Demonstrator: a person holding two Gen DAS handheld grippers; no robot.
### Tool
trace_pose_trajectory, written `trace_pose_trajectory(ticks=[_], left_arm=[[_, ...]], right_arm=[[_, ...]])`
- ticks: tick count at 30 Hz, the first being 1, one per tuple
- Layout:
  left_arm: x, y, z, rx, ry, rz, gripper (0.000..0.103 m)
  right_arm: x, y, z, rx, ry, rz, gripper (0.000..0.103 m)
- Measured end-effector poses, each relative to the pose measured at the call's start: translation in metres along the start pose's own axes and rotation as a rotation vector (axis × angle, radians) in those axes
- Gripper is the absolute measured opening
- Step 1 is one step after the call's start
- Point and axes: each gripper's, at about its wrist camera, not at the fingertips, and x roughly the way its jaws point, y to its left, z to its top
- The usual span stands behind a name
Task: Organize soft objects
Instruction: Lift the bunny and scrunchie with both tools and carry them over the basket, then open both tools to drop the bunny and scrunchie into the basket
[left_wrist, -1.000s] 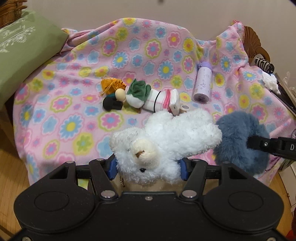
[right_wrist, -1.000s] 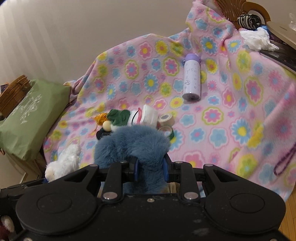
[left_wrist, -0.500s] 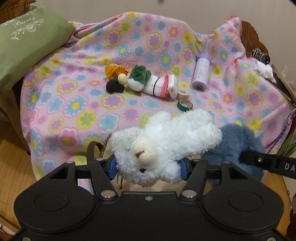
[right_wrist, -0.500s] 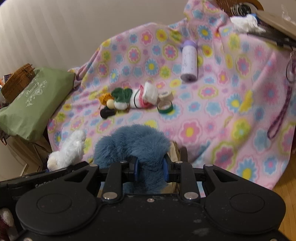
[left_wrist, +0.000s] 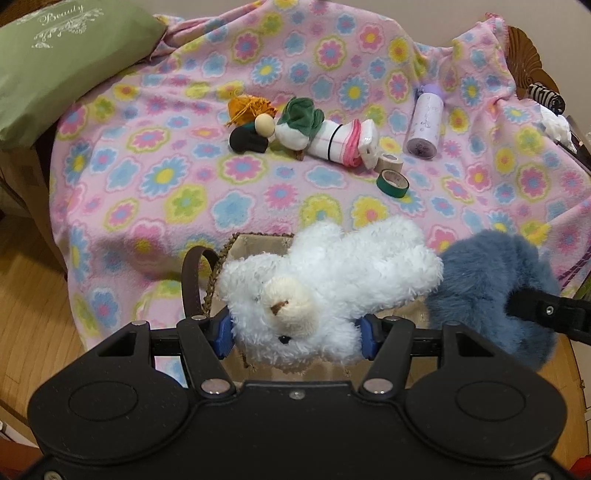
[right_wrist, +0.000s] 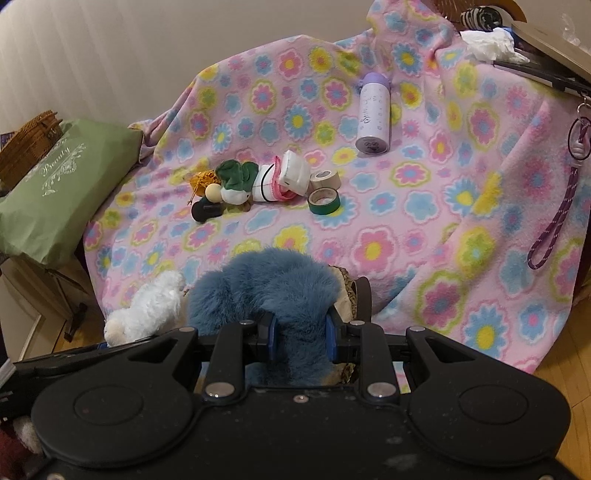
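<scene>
Both tools clamped on plush toys above a basket.
Left tool (left_wrist: 295, 334) grips white bear (left_wrist: 325, 291); right tool (right_wrist: 301, 338) grips blue plush (right_wrist: 266, 284); basket (left_wrist: 258, 243) mostly hidden, possibly woven.

The white plush bear (left_wrist: 325, 291) is fluffy, with a cream snout, a brown nose and a black bead eye; it lies on its side in mid-air, face toward the camera, pinched at the head between the blue pads of the left claw (left_wrist: 295, 332), above an open woven basket (left_wrist: 258, 240) with a brown strap handle. Just beside it, the shaggy blue-grey plush (right_wrist: 266, 291) is squeezed in the right claw (right_wrist: 301, 339), bulging upward over the same basket.
</scene>
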Motion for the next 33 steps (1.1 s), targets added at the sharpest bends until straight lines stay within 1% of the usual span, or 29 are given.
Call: trace_pose_trajectory(ticks=[5,7,8,17,19,21,25,27,33], left_arm=[[0.001,0.0007,-0.0002,-0.001,0.005,0.0,0.058],[0.0016,0.0013,-0.0002,-0.001,0.009,0.0,0.06],[0.0021,0.0017,-0.0003,-0.001,0.011,0.002,0.063],[0.0039,0.0035,0.0006,-0.005,0.022,0.014,0.065],[0.0041,0.0022,0.0005,-0.003,0.024,0.015,0.068],[0.0037,0.0012,0.0003,0.001,0.023,0.012,0.075],[0.0,-0.0004,0.0006,0.007,0.003,0.013,0.077],[-0.0001,0.0,0.0008,0.004,0.002,0.011,0.084],[0.0005,0.0004,0.0012,0.002,0.008,0.017,0.084]], right_arm=[[0.003,-0.0009,0.001,0.003,0.013,-0.002,0.025],[0.0037,-0.0013,0.0011,0.004,0.015,-0.002,0.026],[0.004,-0.0014,0.0011,0.003,0.015,0.0,0.029],[0.0029,-0.0017,0.0008,0.004,0.011,-0.001,0.03],[0.0028,-0.0019,0.0009,0.005,0.012,-0.002,0.032],[0.0027,-0.002,0.0009,0.004,0.011,-0.001,0.034],[0.0025,-0.0016,0.0012,0.003,0.009,-0.001,0.034],[0.0028,-0.0022,0.0015,0.004,0.01,0.0,0.035],[0.0021,-0.002,0.0018,0.003,0.009,-0.001,0.036]])
